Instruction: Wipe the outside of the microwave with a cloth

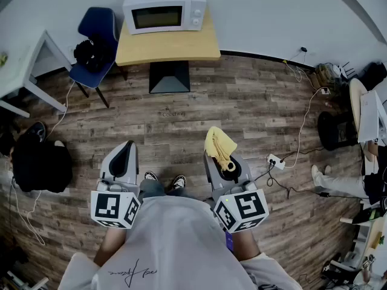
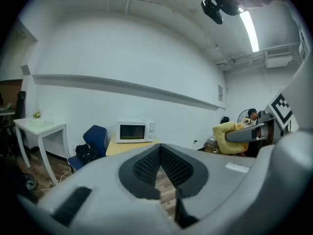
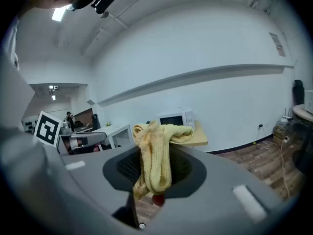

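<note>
A white microwave point(image 1: 164, 9) with a dark door stands on a small wooden table point(image 1: 175, 46) against the far wall, well ahead of me; it also shows small in the left gripper view point(image 2: 136, 131) and the right gripper view point(image 3: 177, 119). My right gripper point(image 1: 219, 154) is shut on a yellow cloth point(image 1: 219, 146), which hangs folded over its jaws point(image 3: 155, 160). My left gripper point(image 1: 123, 156) is shut with nothing in it, its jaws meeting at the tip point(image 2: 160, 161). Both are held low in front of my body, above the wooden floor.
A blue chair point(image 1: 97, 38) with a black bag point(image 1: 92, 52) stands left of the table. A white desk point(image 1: 24, 65) is at far left. Cables and a power strip point(image 1: 276, 161) lie on the floor at right, near clutter and a seated person's leg point(image 1: 338, 185).
</note>
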Action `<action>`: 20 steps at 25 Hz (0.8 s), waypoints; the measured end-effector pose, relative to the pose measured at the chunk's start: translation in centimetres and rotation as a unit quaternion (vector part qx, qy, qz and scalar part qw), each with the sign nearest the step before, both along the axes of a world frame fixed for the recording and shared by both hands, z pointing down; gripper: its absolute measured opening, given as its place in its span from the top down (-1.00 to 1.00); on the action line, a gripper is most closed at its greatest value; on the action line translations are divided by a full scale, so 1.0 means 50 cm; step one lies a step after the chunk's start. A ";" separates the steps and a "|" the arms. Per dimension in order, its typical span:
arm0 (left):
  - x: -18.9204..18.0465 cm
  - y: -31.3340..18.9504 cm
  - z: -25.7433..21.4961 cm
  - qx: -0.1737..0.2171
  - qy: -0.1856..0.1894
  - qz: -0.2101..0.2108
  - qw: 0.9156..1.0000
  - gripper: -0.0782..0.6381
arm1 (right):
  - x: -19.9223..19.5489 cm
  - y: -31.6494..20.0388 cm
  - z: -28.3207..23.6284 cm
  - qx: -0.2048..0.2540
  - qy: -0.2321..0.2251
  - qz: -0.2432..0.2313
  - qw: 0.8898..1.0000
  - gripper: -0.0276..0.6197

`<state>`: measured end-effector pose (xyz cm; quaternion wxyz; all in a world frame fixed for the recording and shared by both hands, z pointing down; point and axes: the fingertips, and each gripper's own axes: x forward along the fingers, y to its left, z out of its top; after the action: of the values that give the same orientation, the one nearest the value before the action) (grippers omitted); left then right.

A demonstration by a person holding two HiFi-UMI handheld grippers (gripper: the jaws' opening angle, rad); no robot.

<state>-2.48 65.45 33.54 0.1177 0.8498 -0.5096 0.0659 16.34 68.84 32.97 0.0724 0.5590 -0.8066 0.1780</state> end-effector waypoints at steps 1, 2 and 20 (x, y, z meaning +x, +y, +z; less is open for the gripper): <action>0.003 -0.003 0.000 0.000 -0.003 0.006 1.000 0.79 | -0.001 -0.003 0.001 0.001 0.000 -0.001 1.000 0.56; 0.006 -0.006 0.002 0.000 -0.005 0.012 1.000 0.79 | -0.001 -0.005 0.002 0.003 0.000 -0.001 1.000 0.56; 0.038 -0.019 0.080 -0.047 -0.026 0.037 0.998 0.79 | -0.025 -0.043 0.061 -0.037 -0.084 -0.023 0.996 0.54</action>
<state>-0.59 64.49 37.52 0.1423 0.8595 -0.4769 0.1160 15.07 66.70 35.99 0.0286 0.5206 -0.8152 0.2521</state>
